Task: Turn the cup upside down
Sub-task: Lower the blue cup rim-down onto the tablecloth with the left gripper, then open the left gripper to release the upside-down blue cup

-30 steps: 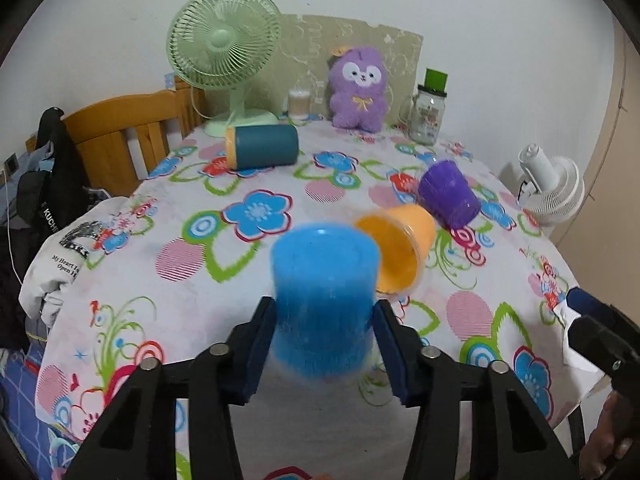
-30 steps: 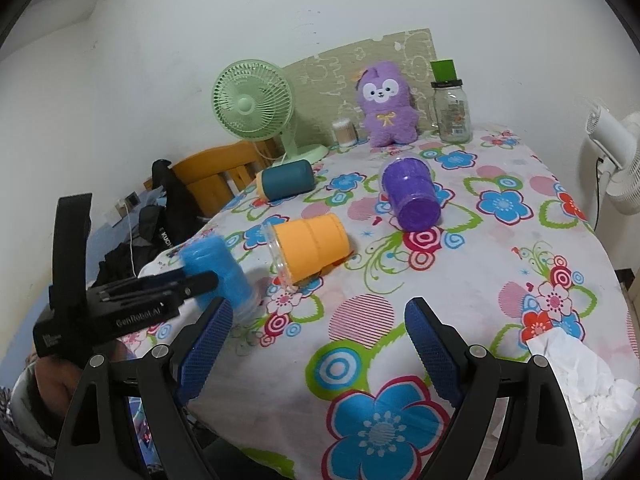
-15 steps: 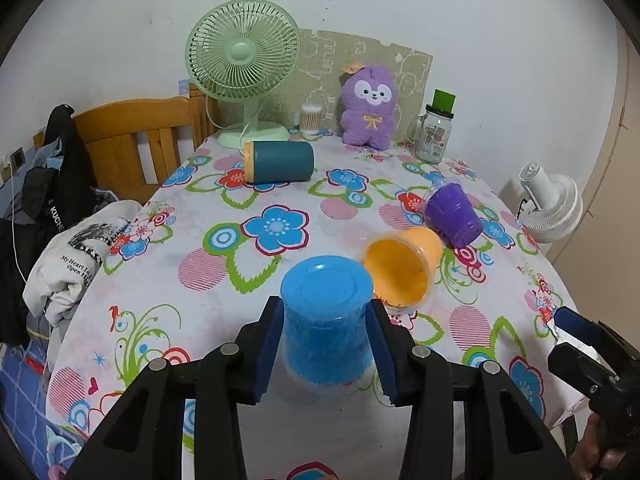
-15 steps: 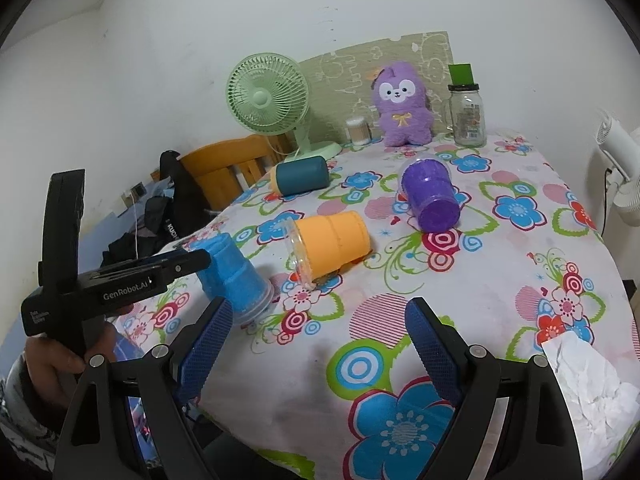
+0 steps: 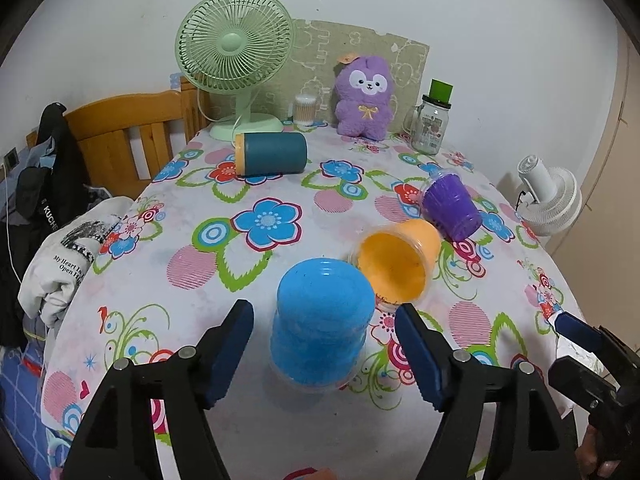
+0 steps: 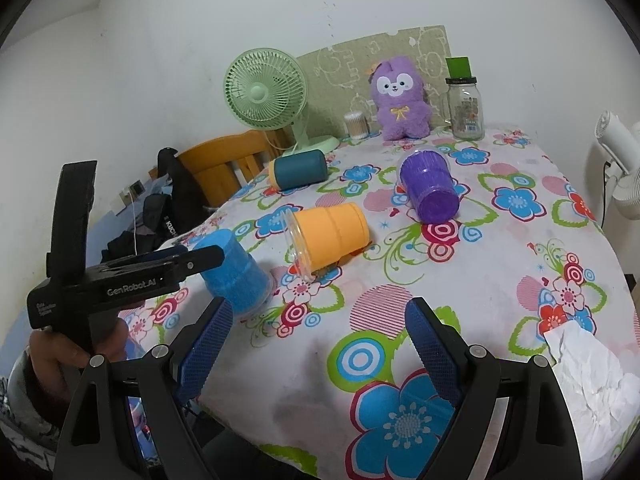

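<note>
A blue cup (image 5: 322, 322) stands upside down on the flowered tablecloth near the front edge; it also shows in the right wrist view (image 6: 236, 272). My left gripper (image 5: 324, 354) is open around it, with a gap between each pad and the cup. An orange cup (image 5: 394, 266) lies on its side just behind, mouth toward me. A purple cup (image 5: 452, 208) and a teal cup (image 5: 272, 154) also lie on their sides. My right gripper (image 6: 316, 346) is open and empty above the table's front right.
A green fan (image 5: 236, 52), a purple plush toy (image 5: 364, 100), a glass jar (image 5: 434, 124) and a cotton swab tub (image 5: 305, 109) stand along the back. Crumpled tissue (image 6: 588, 368) lies at the right edge. A wooden chair (image 5: 132, 136) with clothes stands left.
My left gripper set the blue cup down upside down on the table and opened, letting go of it. The right gripper stayed open.
</note>
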Available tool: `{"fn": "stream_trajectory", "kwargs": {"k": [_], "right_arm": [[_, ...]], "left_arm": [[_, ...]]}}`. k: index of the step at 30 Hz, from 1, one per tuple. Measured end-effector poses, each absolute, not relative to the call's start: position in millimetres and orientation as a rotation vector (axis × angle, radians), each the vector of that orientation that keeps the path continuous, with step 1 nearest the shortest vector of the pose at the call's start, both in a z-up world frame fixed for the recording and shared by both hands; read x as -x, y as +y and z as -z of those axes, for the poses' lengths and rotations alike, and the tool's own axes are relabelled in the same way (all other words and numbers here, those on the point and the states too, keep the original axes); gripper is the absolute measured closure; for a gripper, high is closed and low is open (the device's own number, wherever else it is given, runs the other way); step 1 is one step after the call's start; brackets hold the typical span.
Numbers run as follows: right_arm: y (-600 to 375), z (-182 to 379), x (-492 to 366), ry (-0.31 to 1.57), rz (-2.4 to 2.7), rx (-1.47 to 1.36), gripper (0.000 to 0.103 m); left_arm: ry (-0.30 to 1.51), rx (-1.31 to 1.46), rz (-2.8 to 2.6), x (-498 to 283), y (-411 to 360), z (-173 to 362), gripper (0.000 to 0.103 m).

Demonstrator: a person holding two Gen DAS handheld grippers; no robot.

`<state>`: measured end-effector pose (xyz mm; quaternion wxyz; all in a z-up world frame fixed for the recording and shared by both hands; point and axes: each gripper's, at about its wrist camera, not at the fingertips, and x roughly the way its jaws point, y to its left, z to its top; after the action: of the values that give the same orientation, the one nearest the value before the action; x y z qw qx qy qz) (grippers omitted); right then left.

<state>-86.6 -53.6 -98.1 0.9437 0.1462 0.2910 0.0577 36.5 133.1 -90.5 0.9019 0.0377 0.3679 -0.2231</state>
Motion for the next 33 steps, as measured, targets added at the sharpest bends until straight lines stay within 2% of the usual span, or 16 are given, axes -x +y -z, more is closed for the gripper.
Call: {"fn": "stream_trajectory", "kwargs": {"k": [1,17,33], "right_arm": [[-53.4,98.2,86.7,0.594,-0.117,-0.299,0.013],[-47.8,93.5,80.5,0.581,-0.128,-0.291,0.013],[-29.0,81.1,65.3,0.569,-0.147,-0.239,0.013]], "left_arm": [[0.76,-0.075,0.467,-37.2,133.0,90.8,0.052],[0.693,-0.076,0.477,-26.7,137.5,57.0,0.05],[0.705,-0.069,0.454,-29.2,145.0,58.1,0.05]]}}
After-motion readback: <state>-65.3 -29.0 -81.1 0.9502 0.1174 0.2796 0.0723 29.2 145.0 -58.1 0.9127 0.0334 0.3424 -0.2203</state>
